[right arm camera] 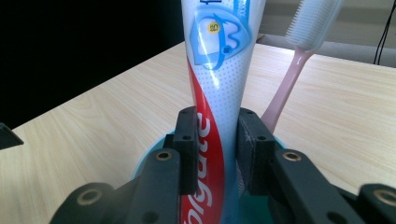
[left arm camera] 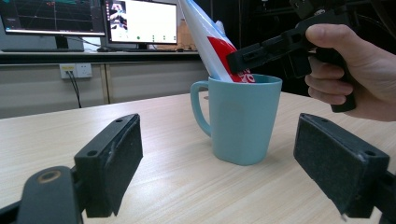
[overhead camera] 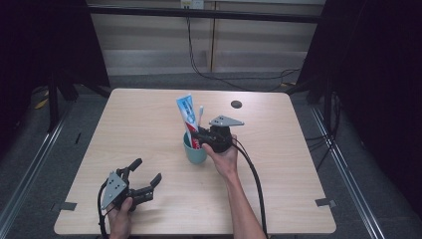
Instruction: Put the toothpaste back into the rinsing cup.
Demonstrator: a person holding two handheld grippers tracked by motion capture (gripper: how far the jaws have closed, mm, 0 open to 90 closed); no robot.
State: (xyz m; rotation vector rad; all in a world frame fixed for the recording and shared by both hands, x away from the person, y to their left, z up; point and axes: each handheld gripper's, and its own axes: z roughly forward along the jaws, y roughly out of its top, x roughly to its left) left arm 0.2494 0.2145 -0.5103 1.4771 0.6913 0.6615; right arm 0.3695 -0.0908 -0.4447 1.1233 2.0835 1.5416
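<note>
Right now we are at the step of handling the toothpaste tube (right arm camera: 217, 93): our right tongs (right arm camera: 217, 154) are clamped on its lower part, the two pads pressing on either side of the red band, just above the rim of the teal mug (left arm camera: 243, 119). The tube stands in the mug, leaning away toward the far left in the high view, with its lower end hidden inside. A pink toothbrush (right arm camera: 292, 79) with a white head stands beside it in the same mug, close to the right pad but, as far as we can tell, not caught by it. The mug sits near the middle of the desk (overhead camera: 149, 129), handle toward the left in the left gripper view.

Our left tongs (overhead camera: 142, 179) rest well apart from the mug, near the front left of the desk, jaws spread wide and holding nothing; the mug shows between them only in the distance.

Whether the tube is going in or coming out we cannot tell from this alone. If it is being set down, the next move calls for easing the pads apart and backing off without nudging the toothbrush. If it is being lifted, we should draw it straight up along its own lean, so the mug does not tip or slide, since nothing steadies it.
</note>
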